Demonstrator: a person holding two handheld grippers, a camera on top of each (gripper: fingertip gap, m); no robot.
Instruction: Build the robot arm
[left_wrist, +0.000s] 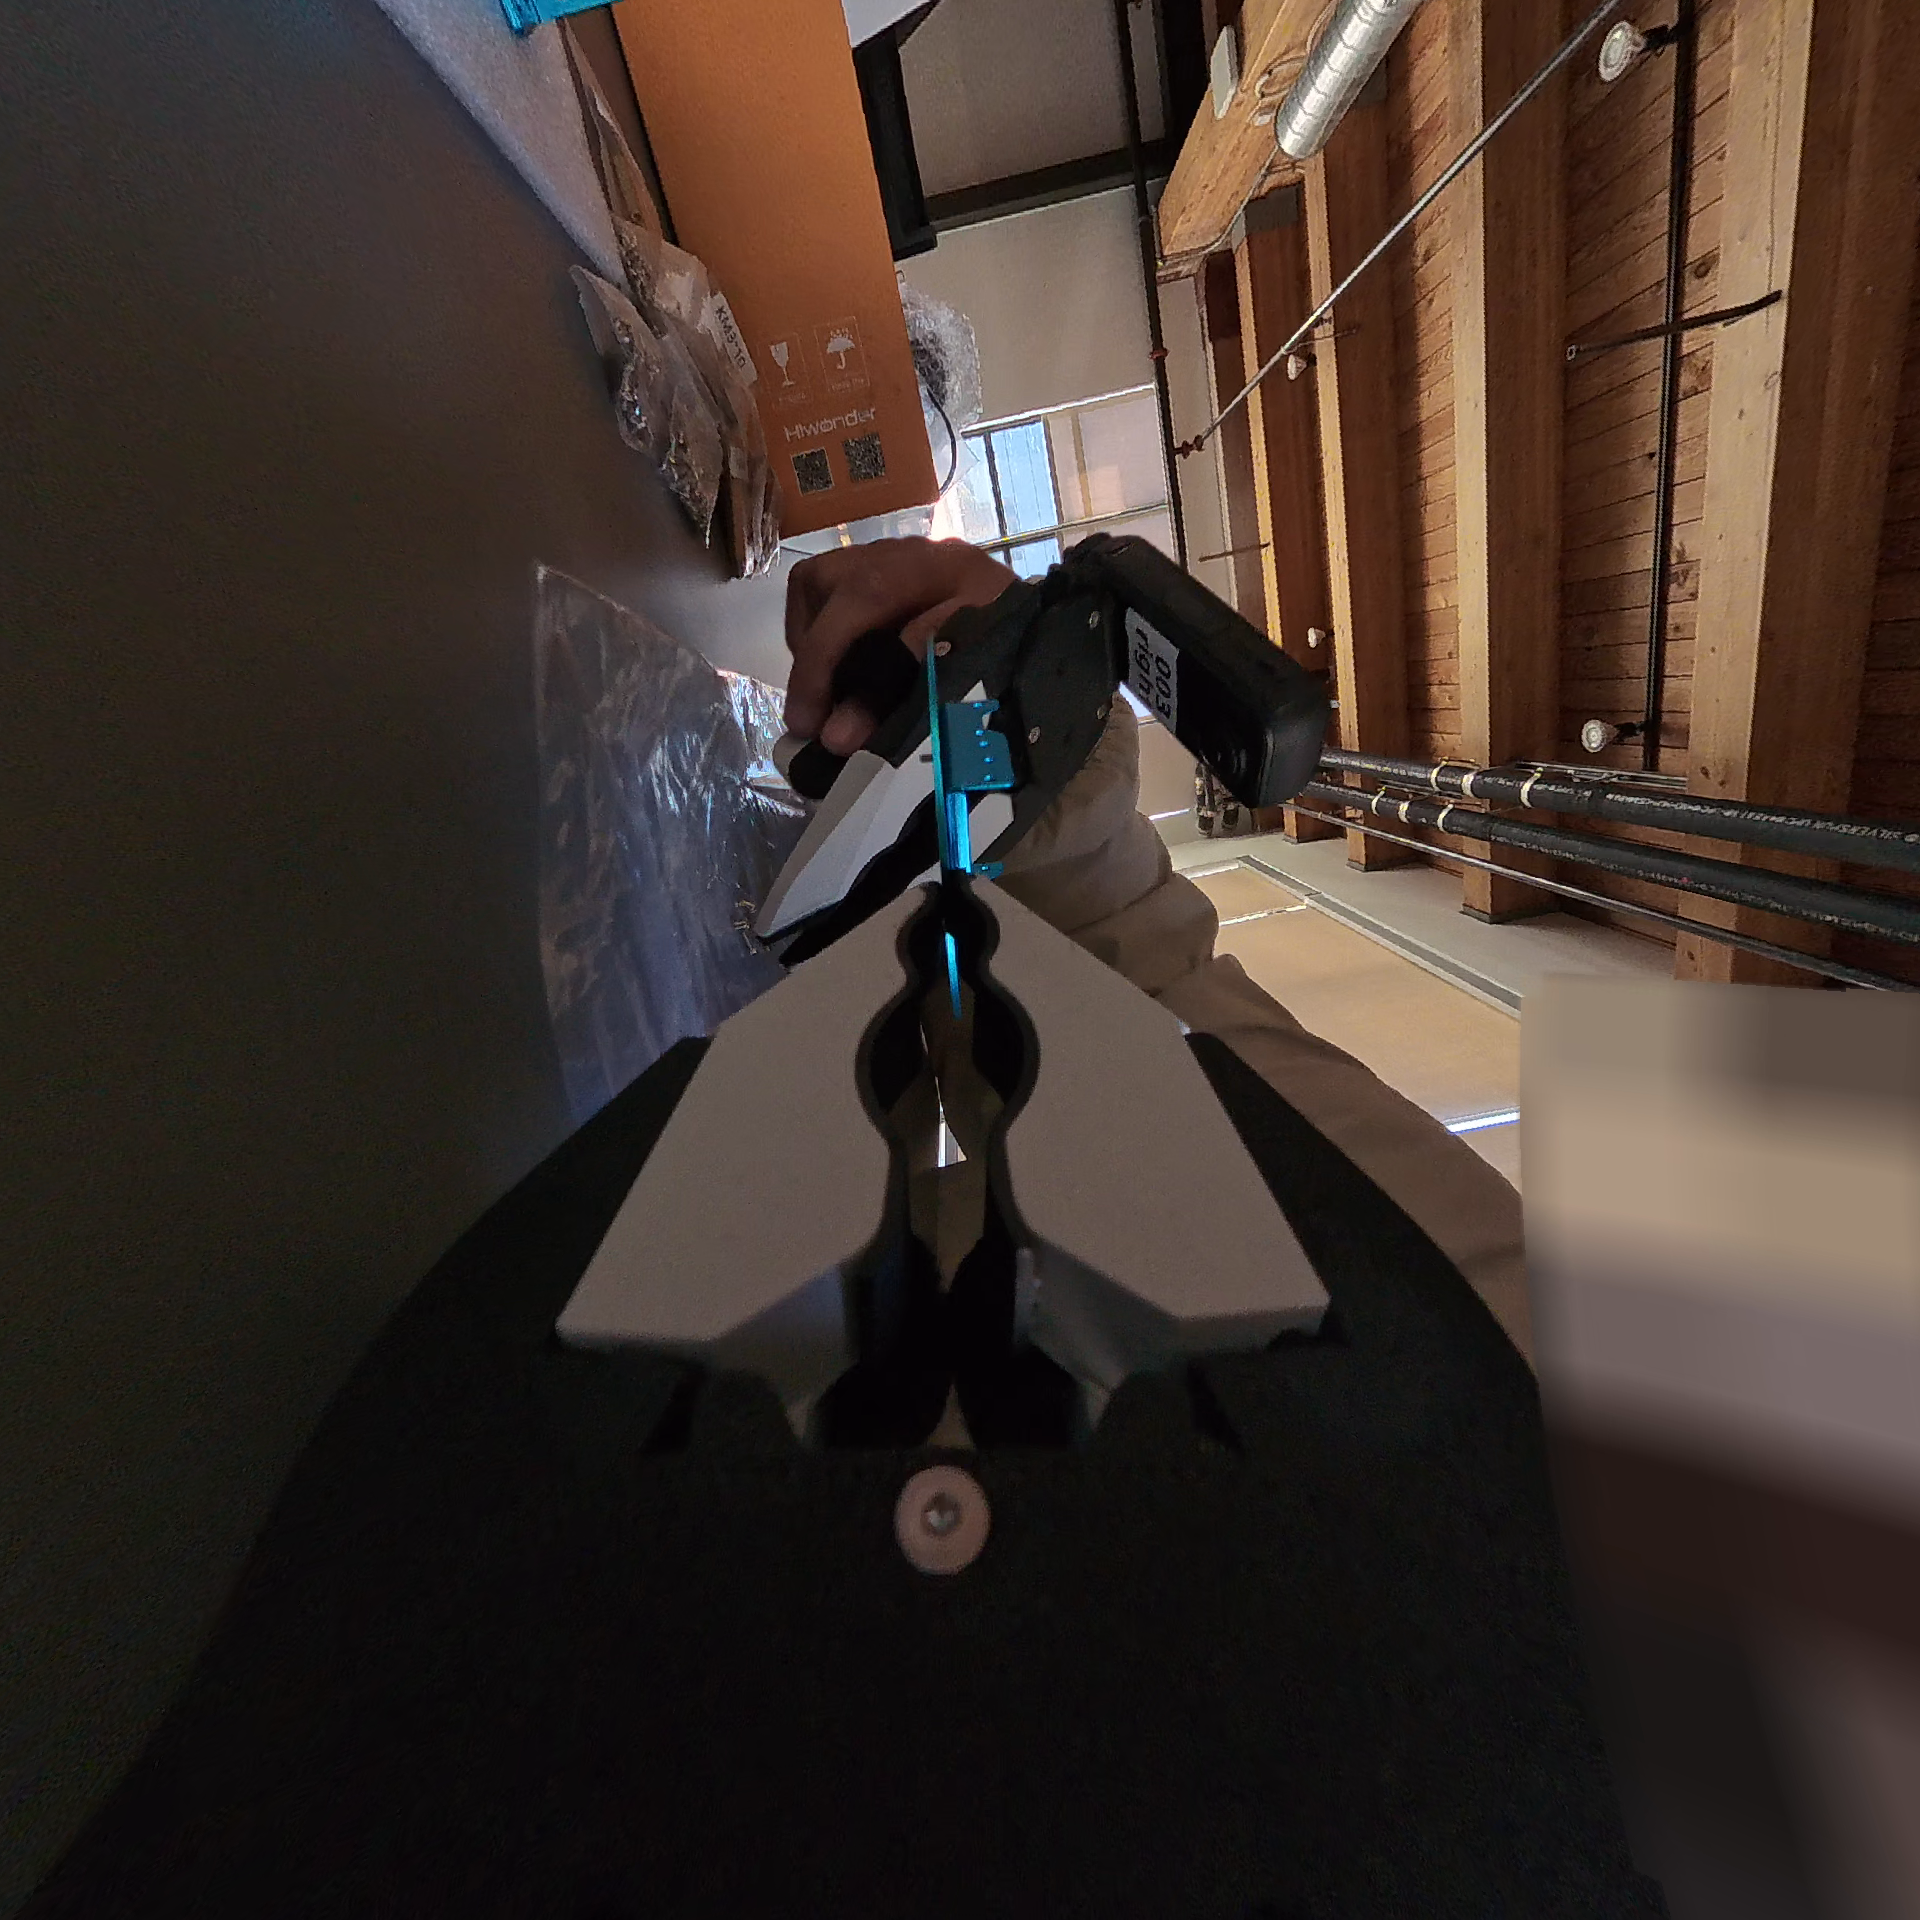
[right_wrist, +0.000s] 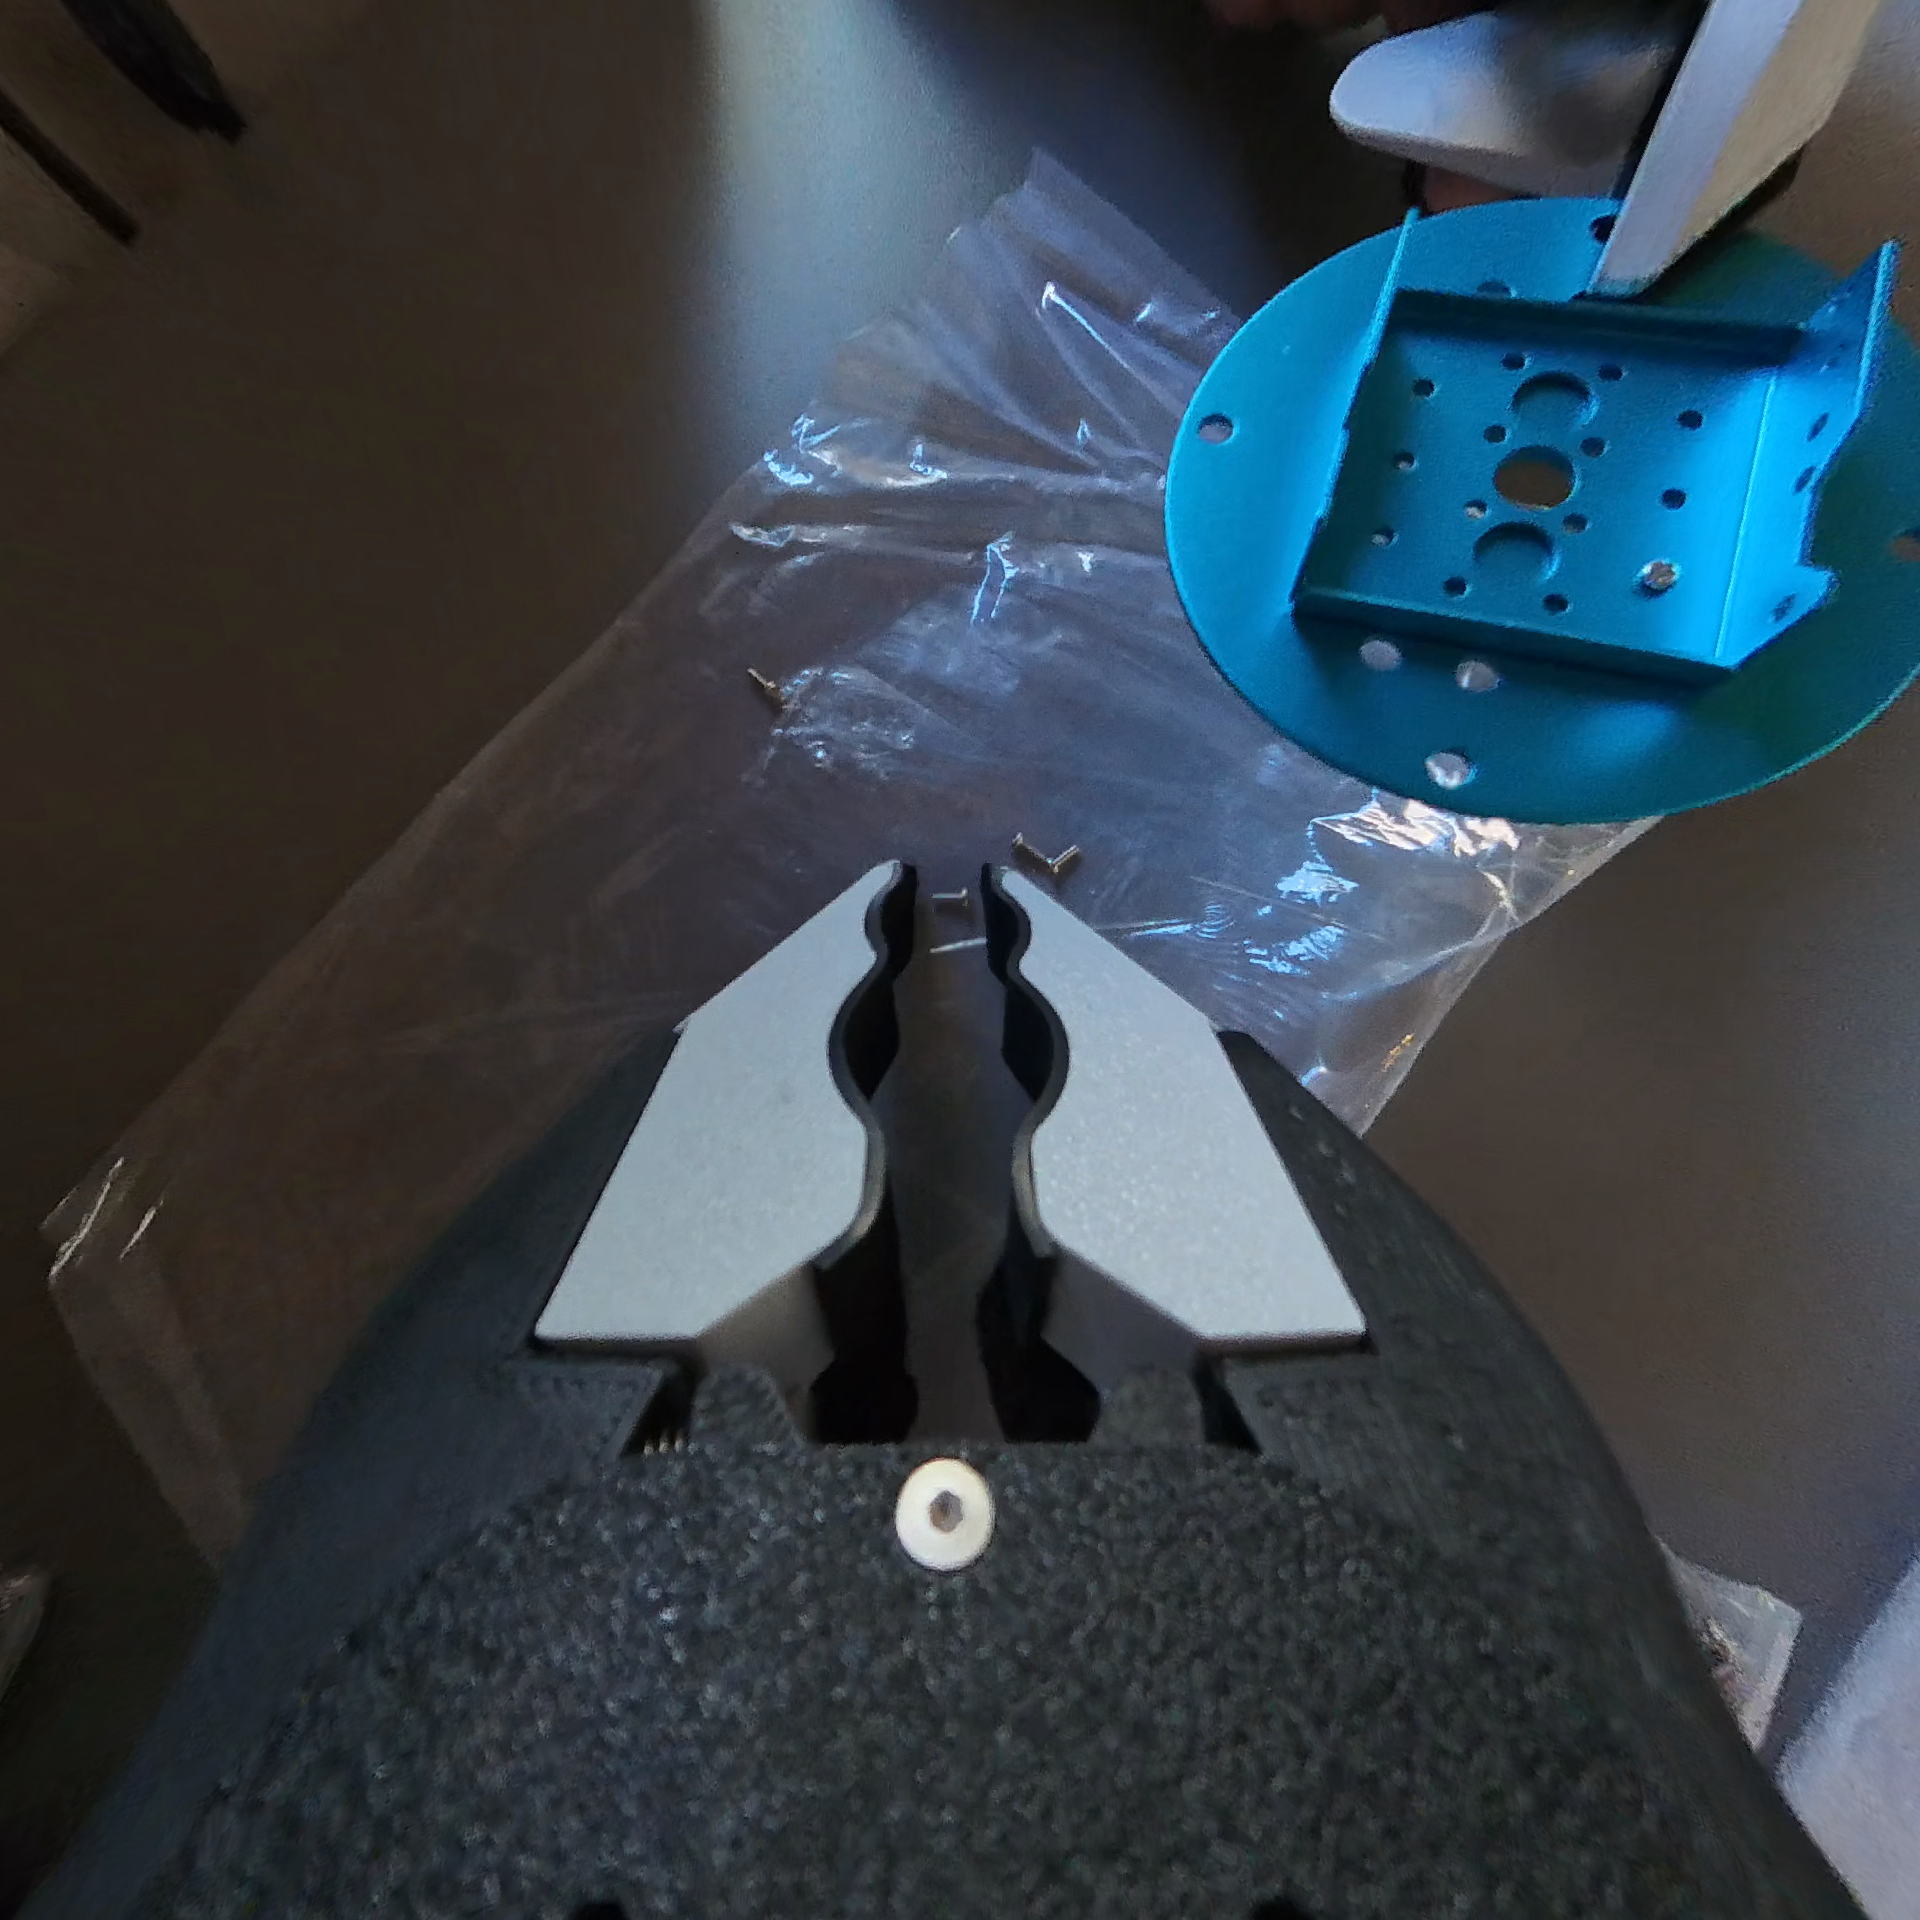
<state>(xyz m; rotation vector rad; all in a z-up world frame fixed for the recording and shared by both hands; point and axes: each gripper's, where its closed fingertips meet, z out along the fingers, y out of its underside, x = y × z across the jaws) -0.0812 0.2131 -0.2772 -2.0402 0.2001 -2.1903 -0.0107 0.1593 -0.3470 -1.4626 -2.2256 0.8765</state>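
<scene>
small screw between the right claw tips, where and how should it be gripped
The small screw lies flat on the clear plastic bag, between the right claw tips. Probably pinch it across the thin shank, coming straight down from above: it sits too low for a side approach, and the flared head would slip.

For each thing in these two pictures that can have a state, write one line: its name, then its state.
Left tongs: shut on the blue round plate's edge.
Blue round plate: held off the table, a blue bracket on it.
Right tongs: open, a small screw between the tips.
Clear plastic bag: flat, crumpled.
Loose screws: lying on the bag.
</scene>
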